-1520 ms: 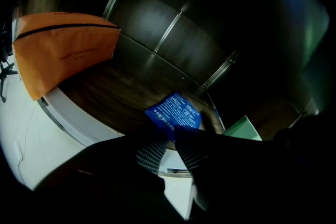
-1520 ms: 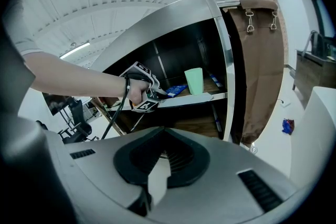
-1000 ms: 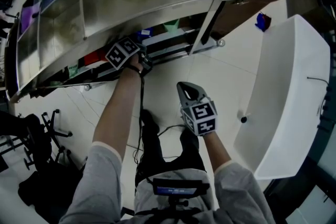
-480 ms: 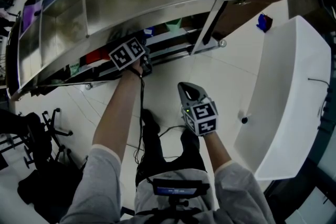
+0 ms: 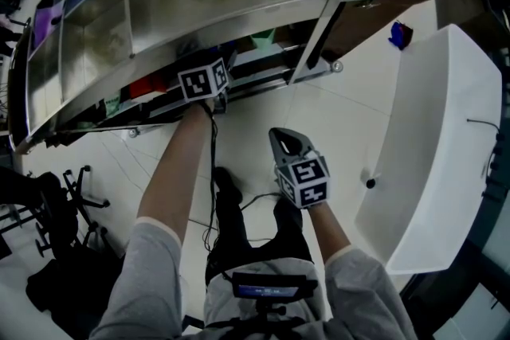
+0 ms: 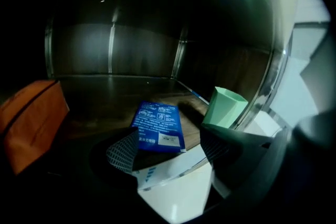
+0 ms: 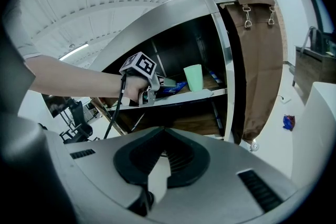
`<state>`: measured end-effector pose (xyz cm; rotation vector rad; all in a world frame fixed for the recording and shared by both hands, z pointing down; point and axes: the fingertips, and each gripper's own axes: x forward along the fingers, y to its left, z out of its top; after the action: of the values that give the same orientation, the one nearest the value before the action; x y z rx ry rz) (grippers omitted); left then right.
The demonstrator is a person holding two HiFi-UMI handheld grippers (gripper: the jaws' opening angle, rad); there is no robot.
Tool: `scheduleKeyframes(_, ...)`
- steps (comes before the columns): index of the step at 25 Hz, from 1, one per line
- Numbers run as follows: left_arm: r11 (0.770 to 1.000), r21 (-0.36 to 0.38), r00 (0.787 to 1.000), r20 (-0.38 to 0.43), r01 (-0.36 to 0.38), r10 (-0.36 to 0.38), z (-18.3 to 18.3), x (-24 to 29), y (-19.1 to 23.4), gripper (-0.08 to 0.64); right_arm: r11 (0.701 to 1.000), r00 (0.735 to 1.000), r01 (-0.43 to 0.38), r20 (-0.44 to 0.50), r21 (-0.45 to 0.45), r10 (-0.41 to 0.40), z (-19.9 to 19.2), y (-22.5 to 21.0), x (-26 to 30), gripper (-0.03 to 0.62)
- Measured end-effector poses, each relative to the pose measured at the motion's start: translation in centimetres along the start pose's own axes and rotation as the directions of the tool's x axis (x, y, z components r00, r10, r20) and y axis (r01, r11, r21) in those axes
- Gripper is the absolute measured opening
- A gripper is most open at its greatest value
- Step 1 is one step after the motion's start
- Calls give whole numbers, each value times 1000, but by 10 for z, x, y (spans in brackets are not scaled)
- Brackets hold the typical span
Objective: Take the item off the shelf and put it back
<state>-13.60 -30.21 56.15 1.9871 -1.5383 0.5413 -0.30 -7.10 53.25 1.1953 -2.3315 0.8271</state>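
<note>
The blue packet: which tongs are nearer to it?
Left. The left tongs, which have just been opening, are at the packet, loose between their tips. The right tongs hang shut, away from the shelf.

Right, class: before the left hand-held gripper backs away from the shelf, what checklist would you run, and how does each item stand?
1. Blue packet lies flat on the shelf: ok.
2. Left hand-held gripper jaws have just been opening; they stand apart, pads off the packet's near end between them: ok.
3. Green cup upright, apart from the packet: ok.
4. Packet's near end fully behind the shelf's front lip: cannot tell.
5. Right hand-held gripper shut, empty, away from the shelf: ok.
</note>
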Motion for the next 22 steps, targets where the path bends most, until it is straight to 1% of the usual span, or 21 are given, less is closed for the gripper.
scheduleKeyframes(2,999,30,1000,-1,-11,11,2,3,2,382,1000,1000,0,-1,1,0,-1,0,0,9)
scheduleKeyframes(5,999,50,1000,-8,-20,21,2,8,5,382,1000,1000,3,-2,2,-3,-2,-2,0,9)
scheduleKeyframes(10,996,72,996,-70,-44,49,-12,19,13,382,1000,1000,7,-1,10,-7,-1,-7,-2,9)
scheduleKeyframes(12,993,100,994,-85,-57,66,-14,22,14,357,1000,1000,8,3,15,-8,-1,-10,-2,9)
scheduleKeyframes(14,992,112,993,-97,-54,65,-14,22,15,353,1000,1000,9,3,18,-9,-1,-11,-2,9)
scheduleKeyframes(18,994,92,992,-111,-51,61,-13,20,16,324,1000,1000,7,2,21,-7,0,-11,-2,9)
scheduleKeyframes(19,994,89,992,-109,-56,66,-12,20,17,295,1000,1000,6,3,21,-6,1,-11,-2,9)
scheduleKeyframes(22,991,106,991,-103,-77,88,-12,20,18,252,1000,1000,4,4,22,-4,1,-10,-2,9)
